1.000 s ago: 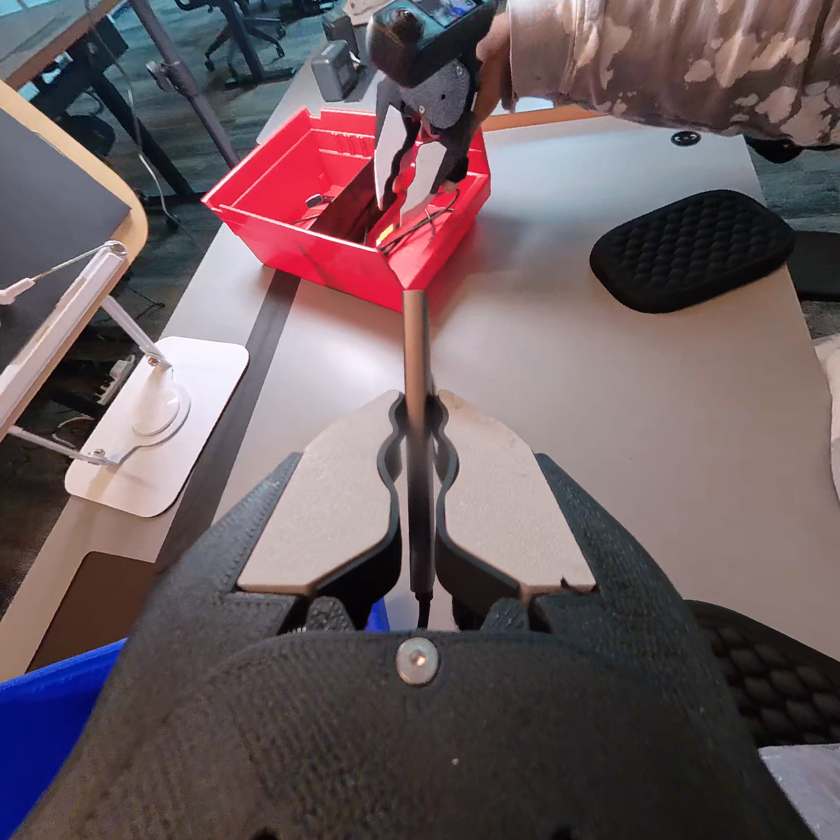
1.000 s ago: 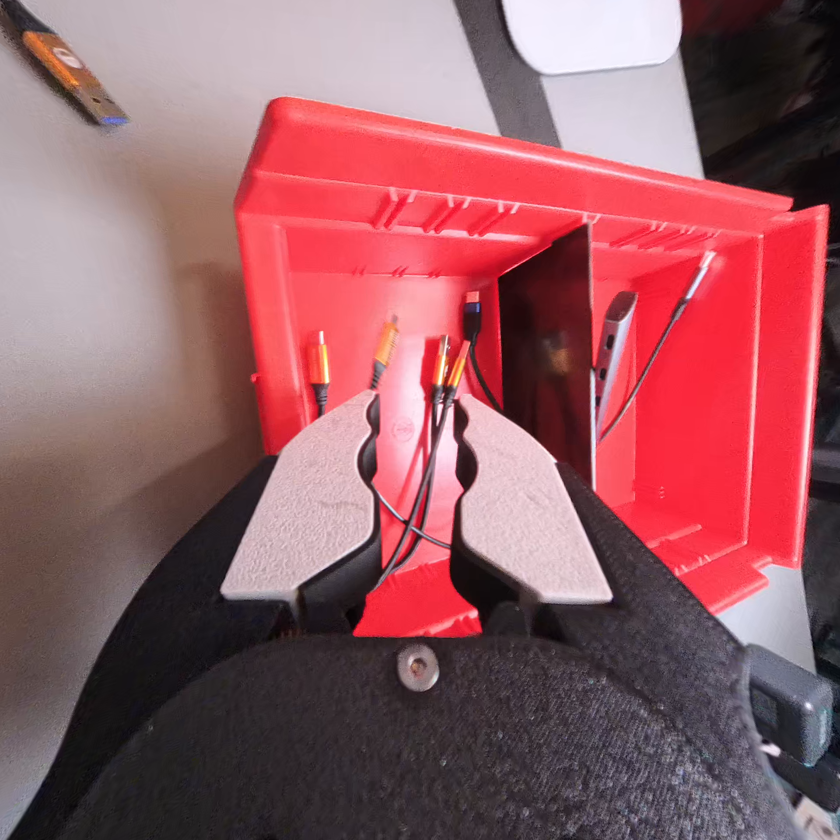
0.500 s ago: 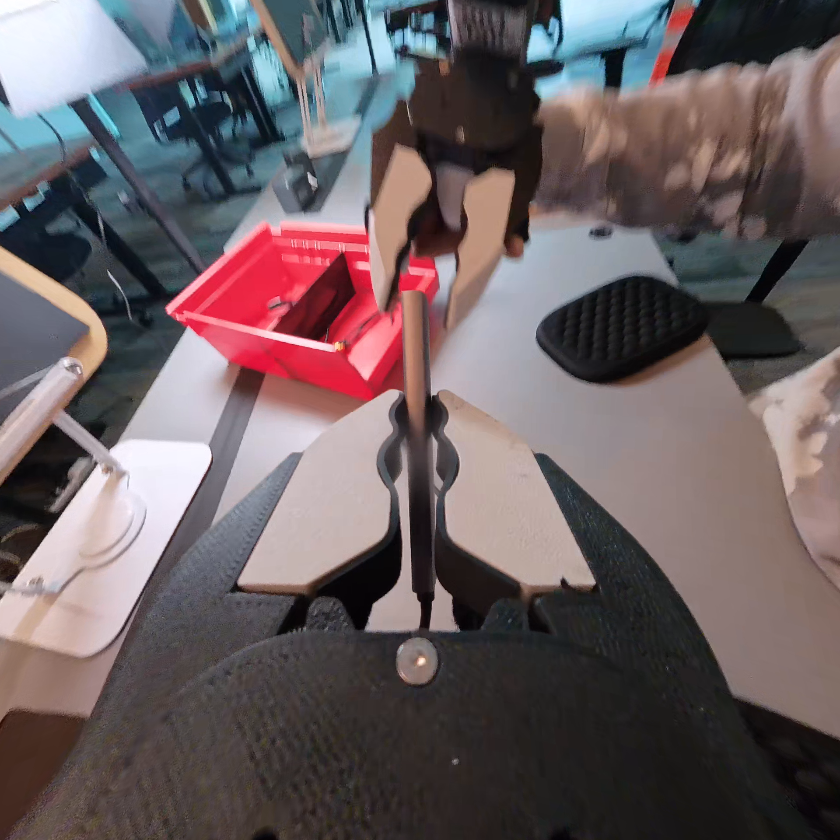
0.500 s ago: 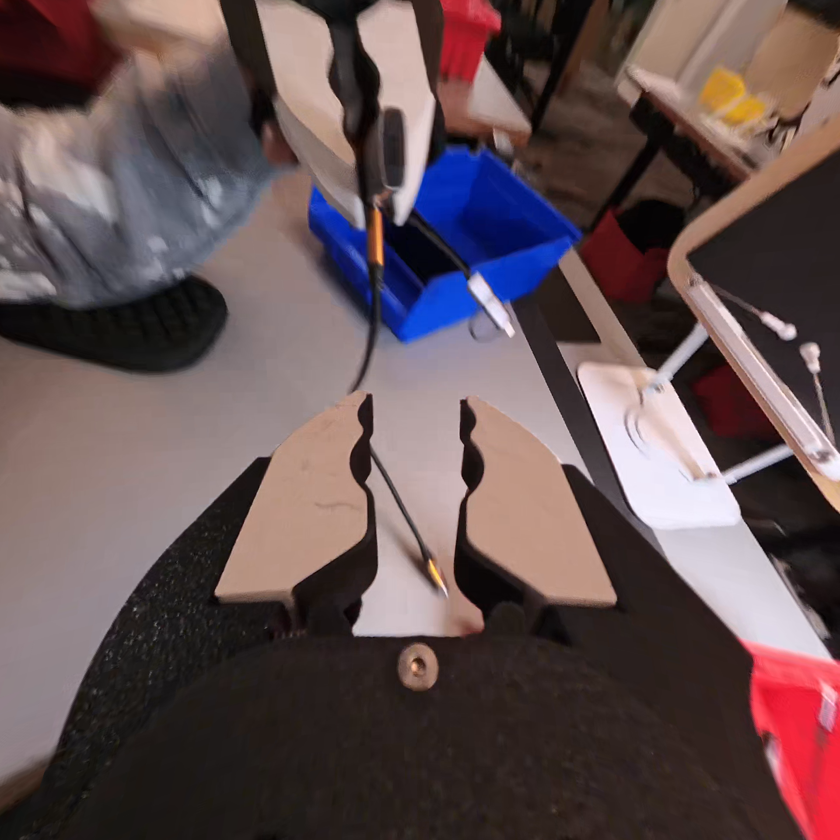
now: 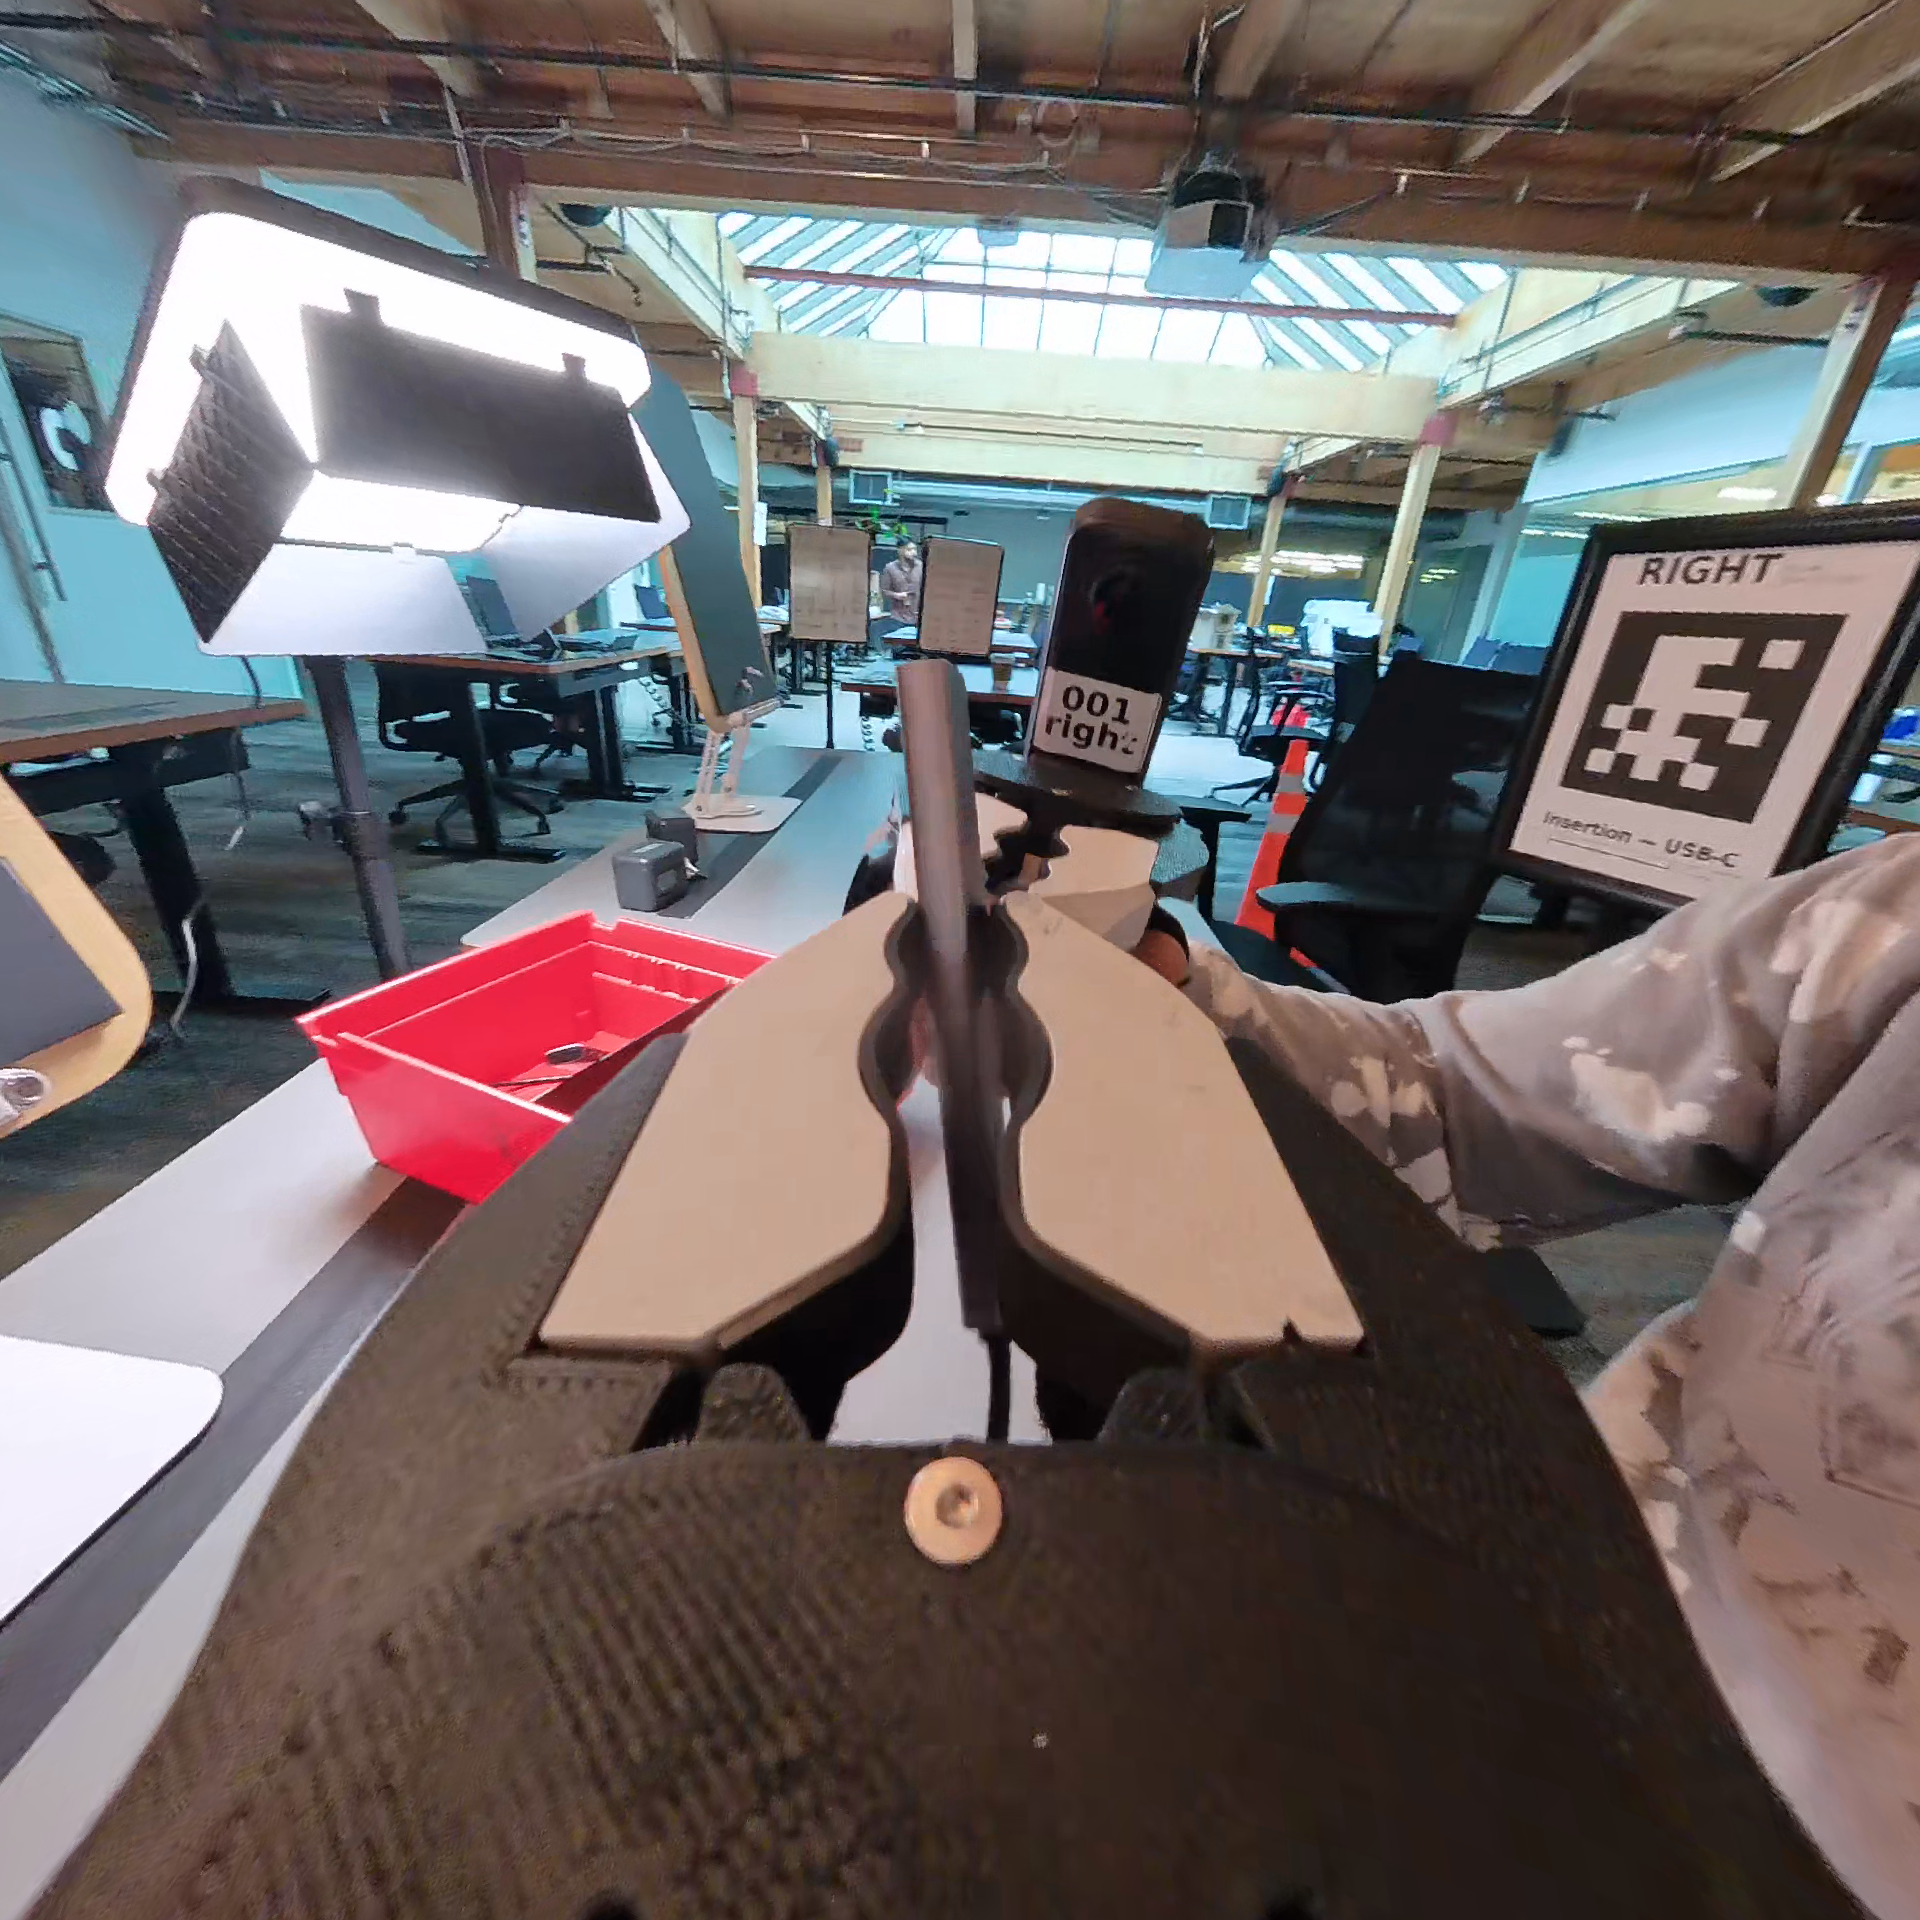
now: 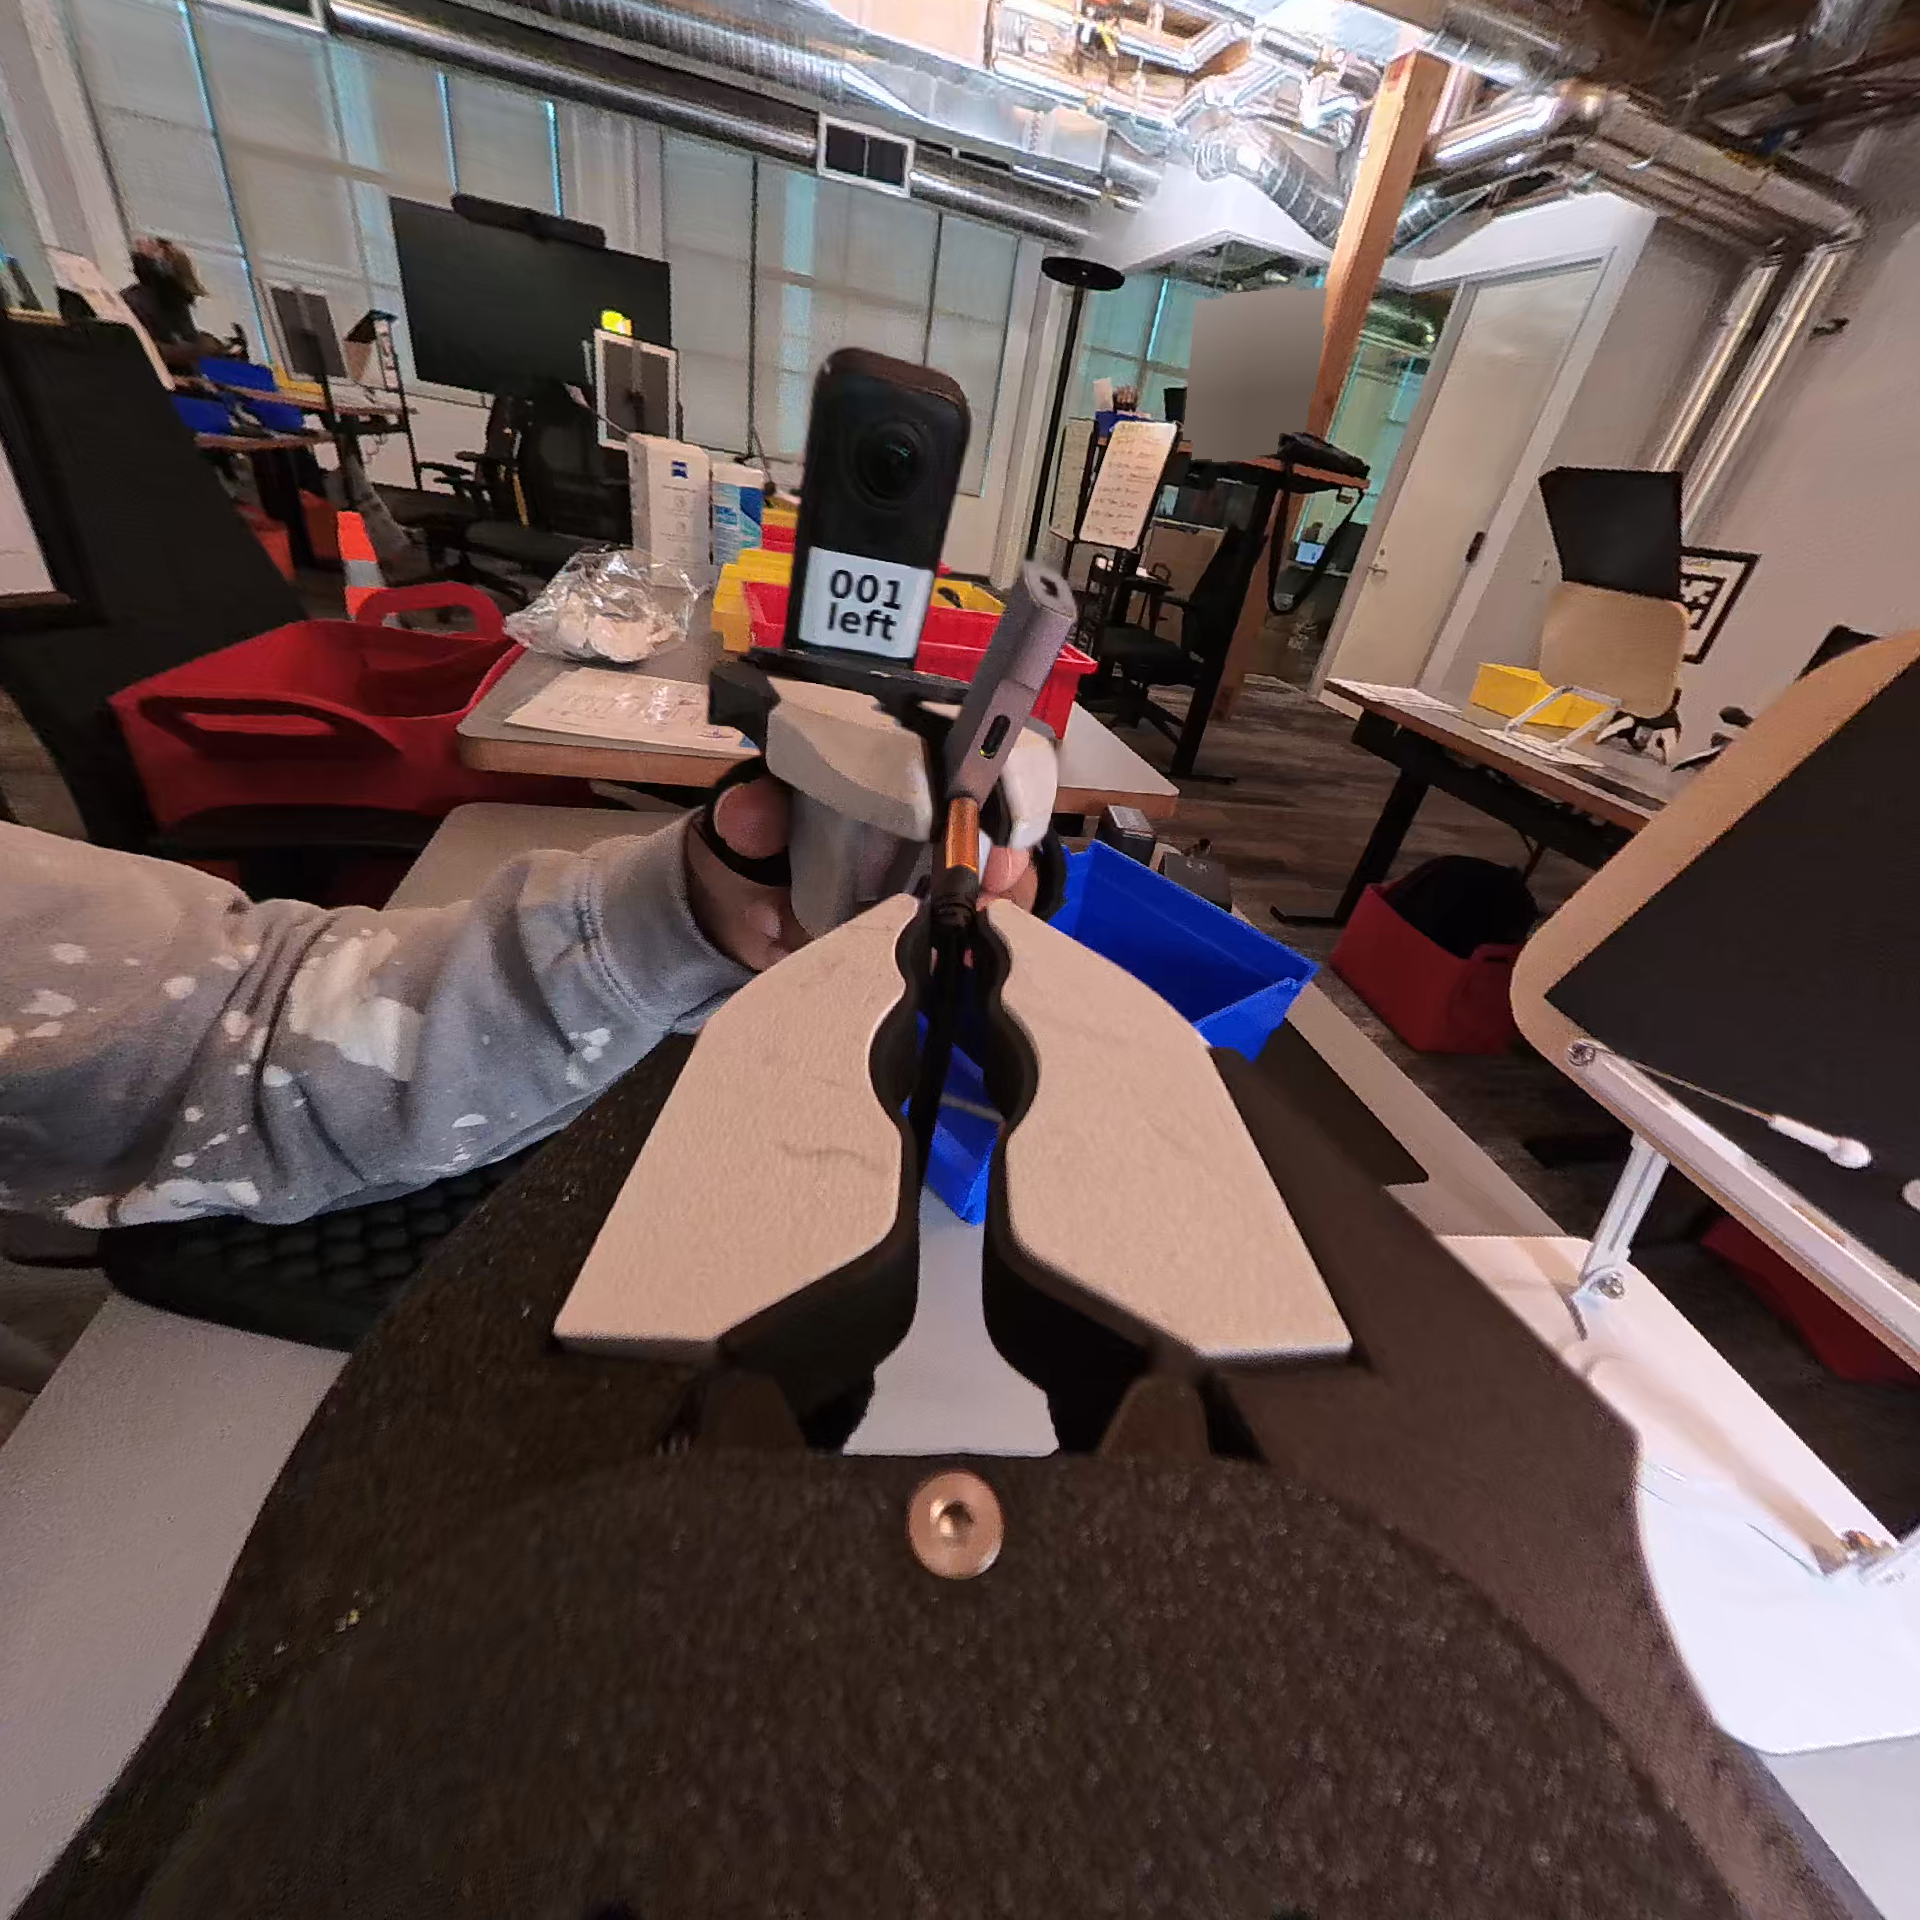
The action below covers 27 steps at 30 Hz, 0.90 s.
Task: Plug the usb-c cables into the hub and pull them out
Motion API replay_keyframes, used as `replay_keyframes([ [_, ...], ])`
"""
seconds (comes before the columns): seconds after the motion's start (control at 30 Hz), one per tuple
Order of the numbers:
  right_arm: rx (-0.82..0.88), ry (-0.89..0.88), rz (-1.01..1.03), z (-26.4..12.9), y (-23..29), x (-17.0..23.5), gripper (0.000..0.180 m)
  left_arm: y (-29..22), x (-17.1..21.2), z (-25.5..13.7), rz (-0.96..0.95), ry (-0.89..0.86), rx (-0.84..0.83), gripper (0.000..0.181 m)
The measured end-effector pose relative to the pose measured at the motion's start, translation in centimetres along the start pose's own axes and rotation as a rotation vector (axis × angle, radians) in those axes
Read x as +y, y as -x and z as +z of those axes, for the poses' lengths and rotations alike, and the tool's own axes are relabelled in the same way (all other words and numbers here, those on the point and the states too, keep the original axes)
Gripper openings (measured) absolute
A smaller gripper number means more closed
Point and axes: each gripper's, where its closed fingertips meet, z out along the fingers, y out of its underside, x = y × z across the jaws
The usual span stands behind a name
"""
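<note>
My left gripper (image 5: 951, 914) is shut on a grey stick-shaped hub (image 5: 940, 831) and holds it upright above the table. In the right wrist view the hub (image 6: 1018, 675) stands tilted between the left gripper's fingers (image 6: 852, 758). A cable with an orange USB-C connector (image 6: 961, 831) meets the hub's lower side, just under an open port. My right gripper (image 6: 954, 914) is shut on the black cable (image 6: 940, 997) right below that connector. The right gripper's fingers (image 5: 1101, 883) show just behind the hub in the left wrist view.
A red bin (image 5: 499, 1049) sits on the grey table (image 5: 156, 1247) to the left. A blue bin (image 6: 1174, 935) sits behind the grippers. A white stand base (image 6: 1714, 1455) is at the right and a black padded mat (image 6: 281, 1268) under the sleeve. The tips of both grippers are at nearly the same place.
The right gripper left the red bin open, swung to the hub and shut on the cable hanging from it. Both grippers rose and tilted up; the left kept hold of the hub.
</note>
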Motion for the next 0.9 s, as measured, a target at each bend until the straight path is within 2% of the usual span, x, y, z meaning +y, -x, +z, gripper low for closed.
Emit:
replay_keyframes([
  [0.23, -0.057, 0.013, 0.025, -1.5, 0.7, 0.5, 0.007, -0.9, 1.8, 0.4, 0.079, 0.126, 0.024, 0.016],
  [0.47, -0.065, -0.050, 0.070, -3.0, 0.5, -0.2, 0.009, -1.5, 1.6, 2.1, 0.146, 0.080, -0.005, 0.010],
  [0.77, -0.045, -0.078, 0.024, -3.1, 1.0, -0.9, 0.008, -2.1, 1.3, 2.9, 0.159, 0.036, -0.002, 0.010],
  [0.9, -0.045, -0.051, -0.058, -3.2, 1.2, -0.8, 0.007, -2.3, 1.2, 2.8, 0.195, 0.075, -0.008, 0.010],
])
